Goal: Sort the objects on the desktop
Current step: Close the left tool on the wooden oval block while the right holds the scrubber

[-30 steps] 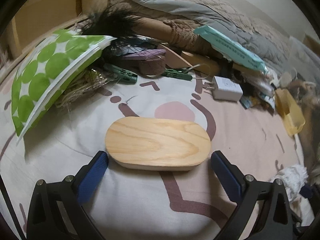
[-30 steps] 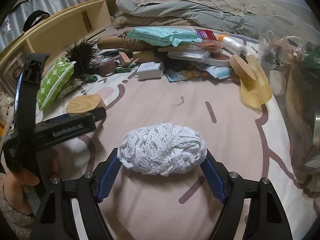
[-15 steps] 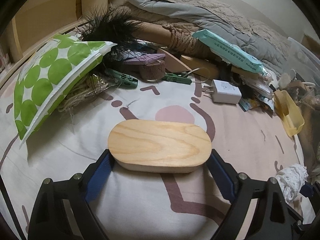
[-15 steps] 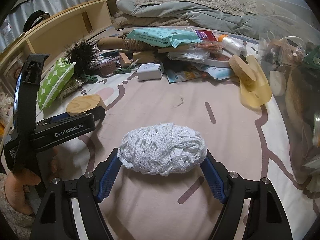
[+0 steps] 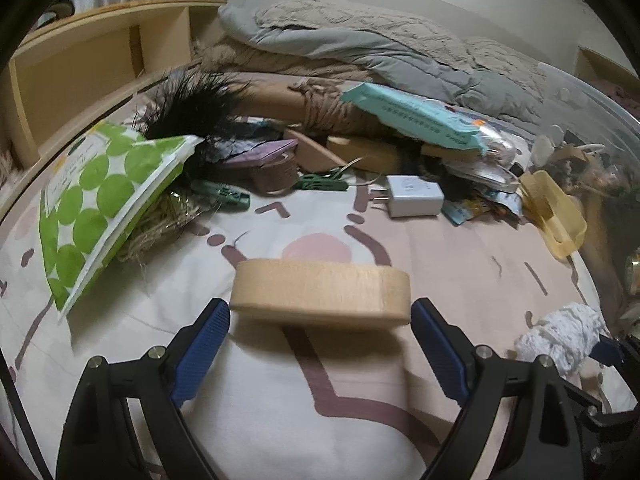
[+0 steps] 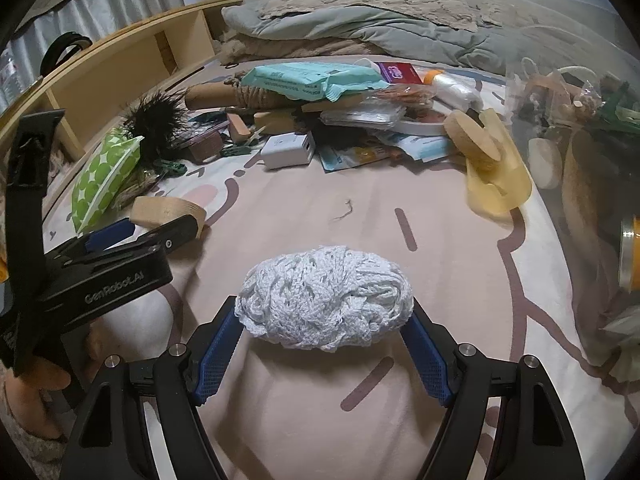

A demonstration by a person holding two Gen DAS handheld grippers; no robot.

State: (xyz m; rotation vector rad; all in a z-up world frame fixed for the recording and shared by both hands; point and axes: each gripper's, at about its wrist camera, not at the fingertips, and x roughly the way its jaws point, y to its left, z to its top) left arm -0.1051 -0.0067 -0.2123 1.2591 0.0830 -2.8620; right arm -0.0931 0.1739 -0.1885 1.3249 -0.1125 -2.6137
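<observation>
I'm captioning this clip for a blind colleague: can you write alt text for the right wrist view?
The right claw grips a white ball of knitted cord just above a pink patterned bedsheet. To its left, the left claw holds a wooden oval block. Behind lie a white charger, a teal pack and other clutter.

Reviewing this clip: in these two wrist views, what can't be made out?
- Left wrist view: whether the wooden oval block is clear of the bedsheet; motion blur smears its underside.
- Same view: the white mesh bundle is part hidden by the right gripper's finger.
- Right wrist view: contents of the clear plastic bin, behind glare.
</observation>
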